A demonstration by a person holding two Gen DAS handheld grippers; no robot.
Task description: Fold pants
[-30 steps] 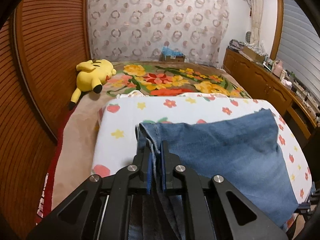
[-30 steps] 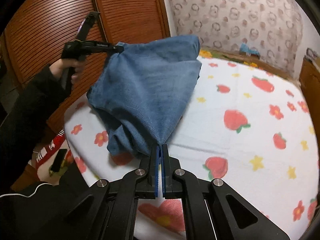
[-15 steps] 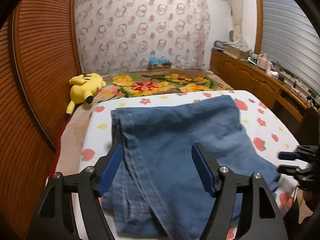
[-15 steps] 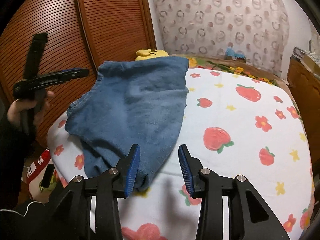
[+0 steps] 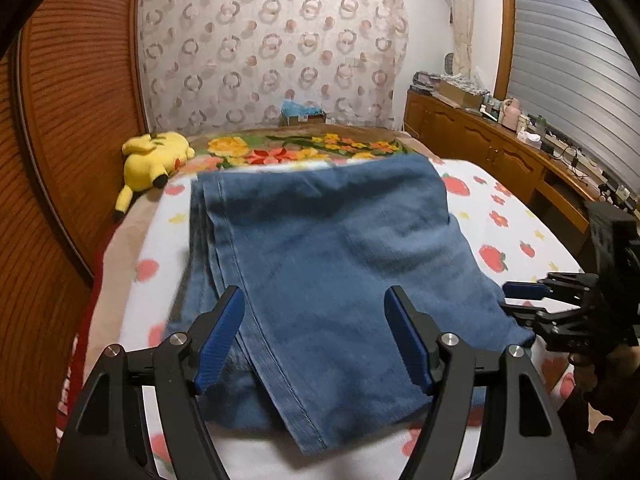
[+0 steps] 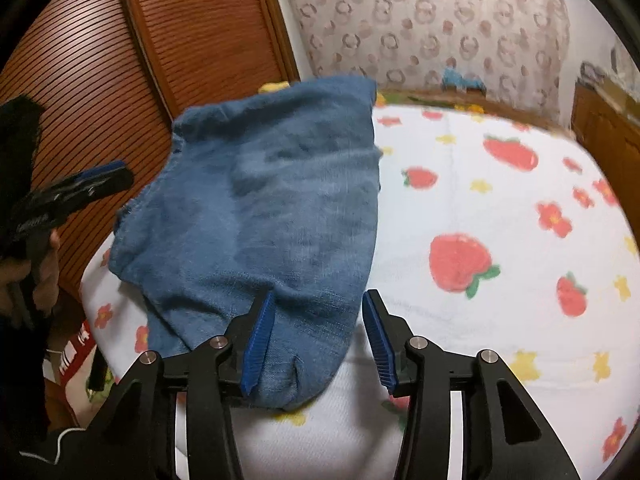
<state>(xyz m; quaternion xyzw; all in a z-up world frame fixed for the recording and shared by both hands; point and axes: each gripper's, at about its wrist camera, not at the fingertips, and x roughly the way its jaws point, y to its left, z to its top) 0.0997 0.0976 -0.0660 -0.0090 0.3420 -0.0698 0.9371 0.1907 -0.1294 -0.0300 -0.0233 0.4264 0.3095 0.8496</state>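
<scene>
Left wrist view: the folded pants [image 5: 328, 256] lie flat on the strawberry-print sheet [image 5: 516, 232] of the bed, their near edge between and under the left tool [image 5: 316, 340], whose jaws stand wide, touching nothing.

Right wrist view: the right tool [image 6: 316, 344] has just been opening; its jaws stand half apart over the pants' [image 6: 272, 216] near right corner, gripping nothing.
</scene>
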